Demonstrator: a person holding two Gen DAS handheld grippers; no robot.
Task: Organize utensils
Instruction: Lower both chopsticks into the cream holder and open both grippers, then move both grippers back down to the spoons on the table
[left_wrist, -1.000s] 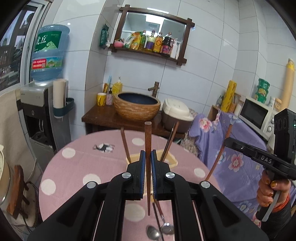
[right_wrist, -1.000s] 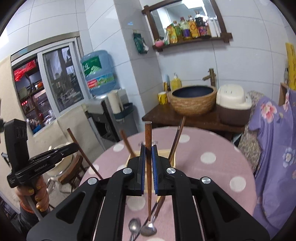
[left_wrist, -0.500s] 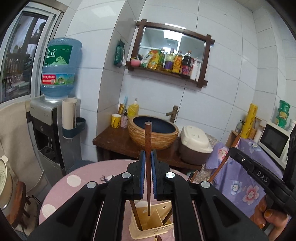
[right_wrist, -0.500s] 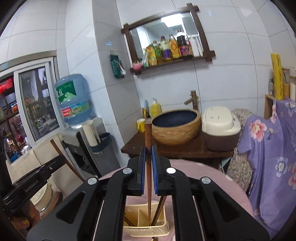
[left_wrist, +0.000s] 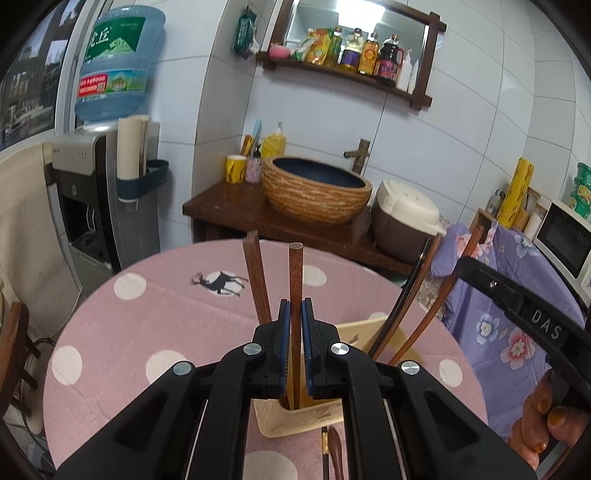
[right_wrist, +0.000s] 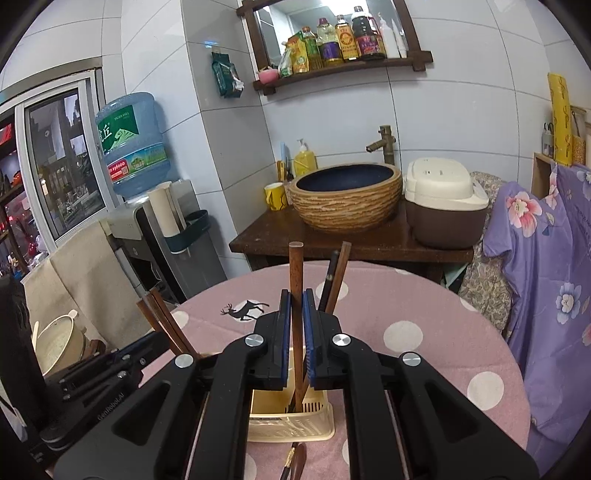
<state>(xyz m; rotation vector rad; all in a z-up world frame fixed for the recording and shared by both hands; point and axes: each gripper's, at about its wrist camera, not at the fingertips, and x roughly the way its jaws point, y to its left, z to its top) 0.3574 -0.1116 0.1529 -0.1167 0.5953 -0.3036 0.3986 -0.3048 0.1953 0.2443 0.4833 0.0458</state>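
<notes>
My left gripper (left_wrist: 294, 306) is shut on a brown wooden chopstick (left_wrist: 295, 280), held upright with its lower end inside the cream utensil holder (left_wrist: 295, 421). My right gripper (right_wrist: 296, 297) is shut on another wooden chopstick (right_wrist: 295, 273), its lower end inside the same holder (right_wrist: 291, 424). Other chopsticks (left_wrist: 253, 280) lean in the holder. The right gripper also shows at the right of the left wrist view (left_wrist: 517, 306), with chopsticks (left_wrist: 424, 306) beside it. Dark utensil handles (left_wrist: 330, 454) lie on the table in front of the holder.
The holder stands on a round table with a pink polka-dot cloth (left_wrist: 147, 325). Behind it are a wooden counter with a woven basin (left_wrist: 317, 192) and a rice cooker (left_wrist: 402, 221). A water dispenser (left_wrist: 96, 177) stands at the left, a purple floral cloth (right_wrist: 546, 295) at the right.
Both grippers have come down from above, lowering their chopsticks so the tips now sit inside the holder. Both stay shut on their chopsticks.
</notes>
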